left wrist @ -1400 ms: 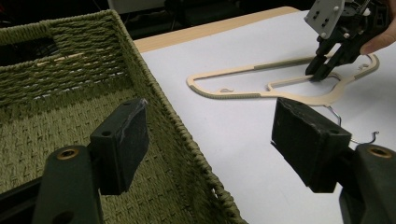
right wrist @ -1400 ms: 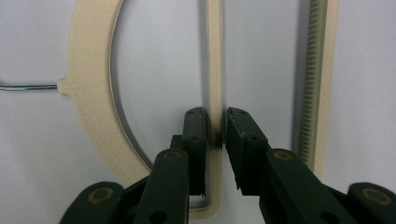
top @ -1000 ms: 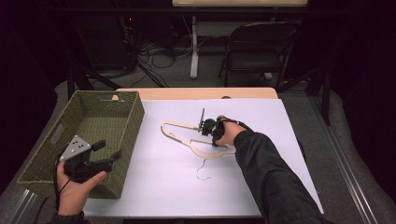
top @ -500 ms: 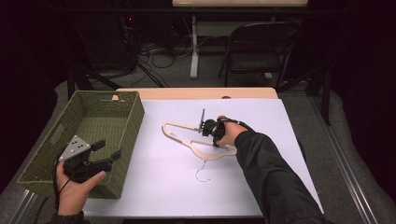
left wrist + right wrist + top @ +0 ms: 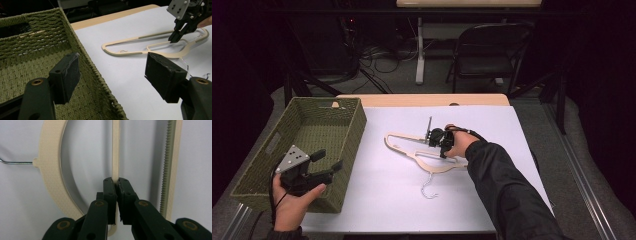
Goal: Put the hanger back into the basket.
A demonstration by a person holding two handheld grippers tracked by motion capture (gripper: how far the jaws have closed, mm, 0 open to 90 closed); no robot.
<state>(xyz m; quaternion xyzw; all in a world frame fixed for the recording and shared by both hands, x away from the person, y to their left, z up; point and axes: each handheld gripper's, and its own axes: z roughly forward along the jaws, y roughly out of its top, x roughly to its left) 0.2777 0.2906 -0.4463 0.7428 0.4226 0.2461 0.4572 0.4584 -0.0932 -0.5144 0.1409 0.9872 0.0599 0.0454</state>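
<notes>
We had the right gripper [image 5: 115, 185] clamped on the hanger's [image 5: 51, 170] thin inner bar; lifted off-centre, it could swing loose.

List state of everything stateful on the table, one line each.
Right gripper: shut on the hanger's inner bar.
Left gripper: open, holding nothing, at the basket's near corner.
Hanger: lying flat on the white table cover, metal hook toward the person.
Woven basket: upright, nothing visible inside.

Wooden table [image 5: 422, 99] under a white sheet [image 5: 387, 195]. On it: green woven basket [image 5: 347, 135] at left, cream hanger [image 5: 412, 145] mid-sheet.
</notes>
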